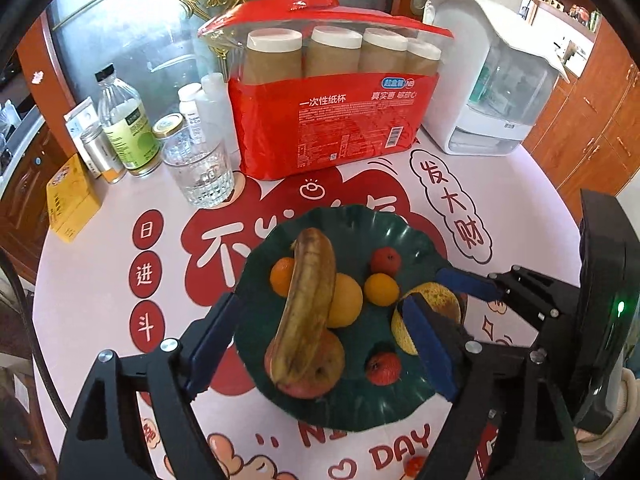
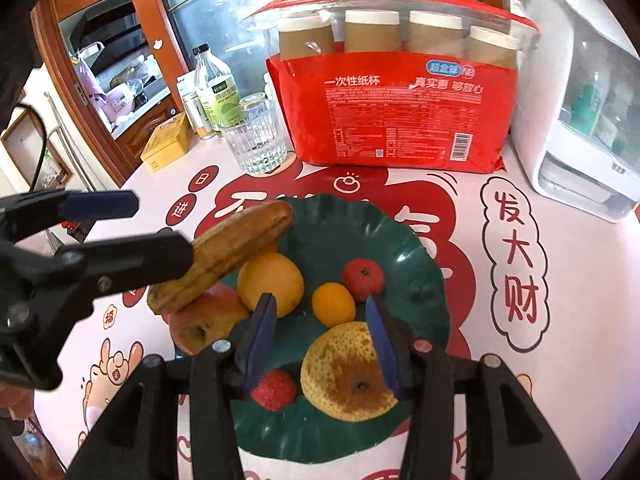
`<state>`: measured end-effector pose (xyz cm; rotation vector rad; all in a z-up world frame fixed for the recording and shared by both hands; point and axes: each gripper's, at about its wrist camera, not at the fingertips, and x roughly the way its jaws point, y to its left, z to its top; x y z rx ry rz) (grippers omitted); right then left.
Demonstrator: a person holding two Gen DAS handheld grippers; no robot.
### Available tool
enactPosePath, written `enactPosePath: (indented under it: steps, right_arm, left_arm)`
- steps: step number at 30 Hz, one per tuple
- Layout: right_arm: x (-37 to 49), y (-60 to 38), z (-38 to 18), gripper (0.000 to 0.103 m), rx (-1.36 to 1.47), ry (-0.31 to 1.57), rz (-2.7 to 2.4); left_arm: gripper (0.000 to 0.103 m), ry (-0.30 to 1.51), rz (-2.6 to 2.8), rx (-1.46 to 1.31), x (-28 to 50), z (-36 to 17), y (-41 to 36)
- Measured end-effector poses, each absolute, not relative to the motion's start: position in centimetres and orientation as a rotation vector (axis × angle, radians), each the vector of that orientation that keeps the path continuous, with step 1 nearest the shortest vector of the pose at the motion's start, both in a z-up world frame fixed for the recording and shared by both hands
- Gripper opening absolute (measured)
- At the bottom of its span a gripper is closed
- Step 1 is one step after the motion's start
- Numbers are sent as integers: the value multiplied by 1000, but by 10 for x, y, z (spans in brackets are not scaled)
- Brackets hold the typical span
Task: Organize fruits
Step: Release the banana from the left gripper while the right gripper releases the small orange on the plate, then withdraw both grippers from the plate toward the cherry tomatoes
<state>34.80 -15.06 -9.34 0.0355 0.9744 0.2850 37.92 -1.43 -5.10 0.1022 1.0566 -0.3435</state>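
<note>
**Fruit plate inspection: both grippers standing apart, nothing gripped**

A dark green plate [image 2: 416, 248] with a scalloped, ruffled rim is sitting on a round table [image 1: 96, 280] covered in pink printed cloth with red characters. A long, brown-mottled banana [image 1: 308, 304] is lying across a red-yellow apple [image 1: 320, 376] and leaning against a smooth round orange [image 1: 346, 300]. A small mandarin [image 1: 382, 289] is resting near the plate's middle, and another [image 1: 280, 276] is sitting partly hidden behind the banana. Two bumpy red lychee-like fruits [image 1: 385, 261] [image 1: 383, 368] are lying well apart. A speckled yellow pear [image 2: 348, 372] with a russet patch is sitting at the plate's edge.

The left gripper [image 1: 320, 344] is hanging over the banana with its blue-padded jaws spread wide, touching no fruit. The right gripper [image 2: 320, 340] is hovering above the pear, jaws parted and clear of its skin.

Behind the plate, a ribbed glass tumbler [image 1: 200, 172], a red pack of paper cups [image 1: 332, 120] and a white plastic appliance [image 1: 492, 80] are standing.
</note>
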Motion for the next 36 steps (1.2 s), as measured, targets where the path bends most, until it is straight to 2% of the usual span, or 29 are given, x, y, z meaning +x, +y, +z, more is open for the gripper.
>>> enactPosePath:
  steps: [27, 36]
  right_arm:
    - [264, -162, 0, 47, 73, 879, 210]
    - [234, -161, 13, 47, 75, 855, 217]
  left_arm:
    - [88, 925, -374, 78, 275, 47, 11]
    - [90, 897, -376, 75, 246, 55, 21]
